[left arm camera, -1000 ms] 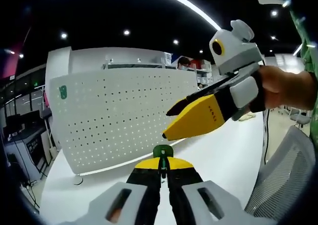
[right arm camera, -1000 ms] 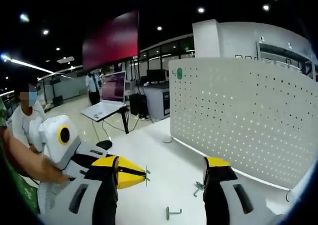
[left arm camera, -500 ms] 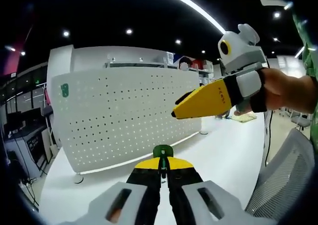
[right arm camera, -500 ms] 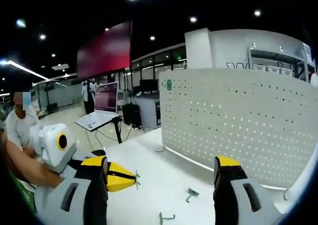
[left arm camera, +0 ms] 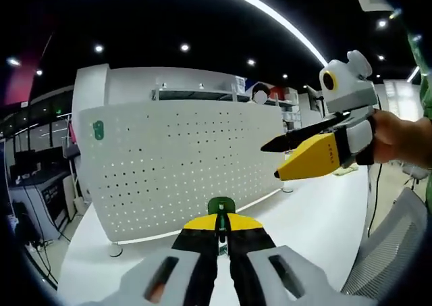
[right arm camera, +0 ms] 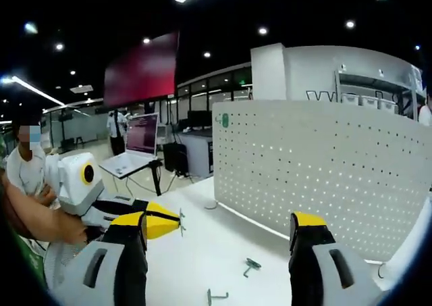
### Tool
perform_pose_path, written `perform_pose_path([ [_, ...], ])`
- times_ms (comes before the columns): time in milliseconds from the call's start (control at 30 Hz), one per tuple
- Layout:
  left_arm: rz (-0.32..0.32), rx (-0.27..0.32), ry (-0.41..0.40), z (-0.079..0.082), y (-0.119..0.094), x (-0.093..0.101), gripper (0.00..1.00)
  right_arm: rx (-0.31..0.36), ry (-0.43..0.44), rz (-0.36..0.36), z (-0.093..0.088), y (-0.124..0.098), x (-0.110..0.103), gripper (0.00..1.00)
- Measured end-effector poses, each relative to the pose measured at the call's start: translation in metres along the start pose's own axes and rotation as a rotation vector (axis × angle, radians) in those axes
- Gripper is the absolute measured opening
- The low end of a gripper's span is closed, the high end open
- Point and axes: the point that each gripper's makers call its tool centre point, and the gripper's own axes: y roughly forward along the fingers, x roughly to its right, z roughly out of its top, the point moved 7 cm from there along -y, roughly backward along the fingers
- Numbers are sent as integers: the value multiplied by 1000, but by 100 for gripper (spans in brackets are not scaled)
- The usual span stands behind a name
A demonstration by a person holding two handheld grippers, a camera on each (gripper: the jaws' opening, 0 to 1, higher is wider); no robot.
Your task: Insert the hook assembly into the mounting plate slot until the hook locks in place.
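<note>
The left gripper point(left arm camera: 217, 233), clamped on the green-capped hook point(left arm camera: 221, 208), faced the pegboard point(left arm camera: 182, 164) straight ahead, while the right gripper point(right arm camera: 219, 235) gaped empty nearer it.

A white table point(right arm camera: 202, 252) carries the upright pegboard panel point(right arm camera: 317, 171) and two loose metal hooks point(right arm camera: 251, 266).

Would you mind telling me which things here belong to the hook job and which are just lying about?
For the job:
- green-headed hook, pinched in the left tool
- perforated mounting plate
- right tool, jaws apart, holding nothing

Lying about:
- two spare hooks on the white table
- laptop
- office chair
</note>
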Motion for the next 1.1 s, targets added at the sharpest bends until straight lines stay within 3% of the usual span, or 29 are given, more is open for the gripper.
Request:
perform_pose_path([
  [267, 42, 25, -21, 16, 4, -15, 4, 2, -12, -8, 3, -1, 4, 89],
  [1100, 217, 148, 0, 92, 39, -86, 4, 29, 5, -18, 14, -10, 20, 87],
])
